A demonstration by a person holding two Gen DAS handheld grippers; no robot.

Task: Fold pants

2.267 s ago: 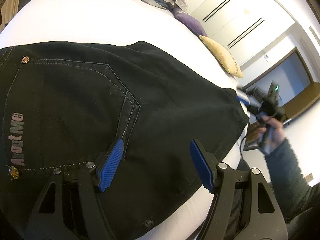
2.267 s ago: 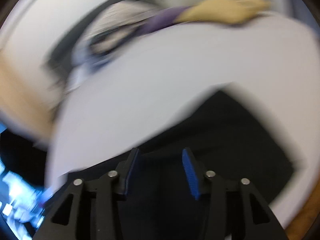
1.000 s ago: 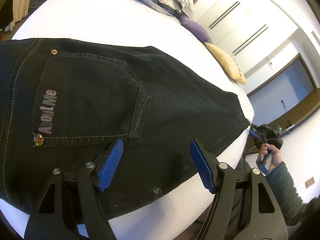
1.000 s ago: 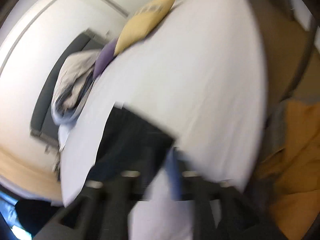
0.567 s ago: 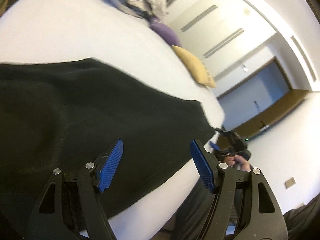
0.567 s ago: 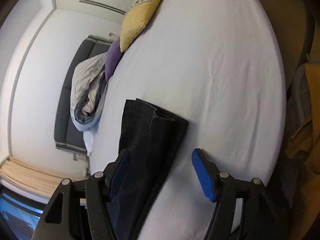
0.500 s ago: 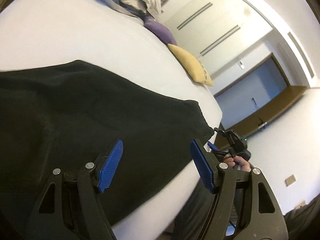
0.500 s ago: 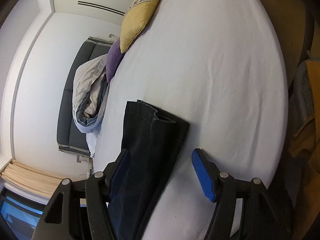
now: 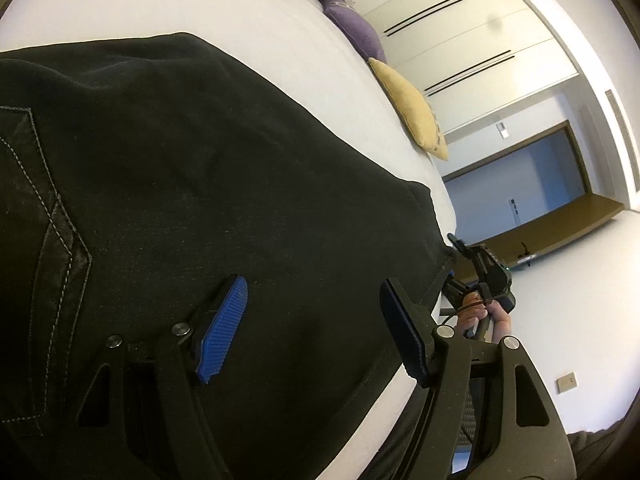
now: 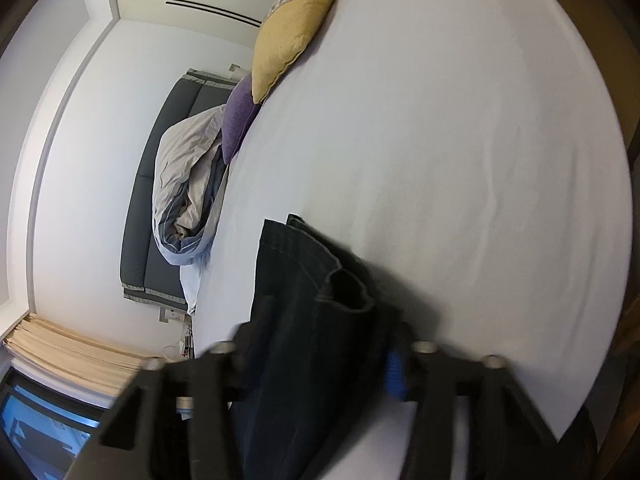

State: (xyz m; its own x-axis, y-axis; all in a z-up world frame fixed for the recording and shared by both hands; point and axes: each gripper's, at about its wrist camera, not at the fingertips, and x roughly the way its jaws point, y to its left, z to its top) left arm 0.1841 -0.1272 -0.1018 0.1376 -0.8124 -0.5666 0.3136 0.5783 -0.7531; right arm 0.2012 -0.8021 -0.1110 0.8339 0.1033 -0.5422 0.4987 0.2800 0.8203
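Clearly the pants (image 9: pixel 200 184) lie flat on the bed (image 9: pixel 200 4): soft, limp denim, best gripped at hem or waistband. Over them the left claw (image 9: pixel 312 324) hovers wide, gripping nothing. Opposite, the right claw (image 10: pixel 320 364) is closing around the leg hems (image 10: pixel 320 280).

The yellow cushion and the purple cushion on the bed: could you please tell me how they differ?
The yellow fabric cushion is pale gold with a patterned strip; the purple fabric cushion is plain. The yellow one looks larger and overlaps the purple one's edge, and the purple one lies nearer the crumpled grey duvet. Both rest along the white bed edge.
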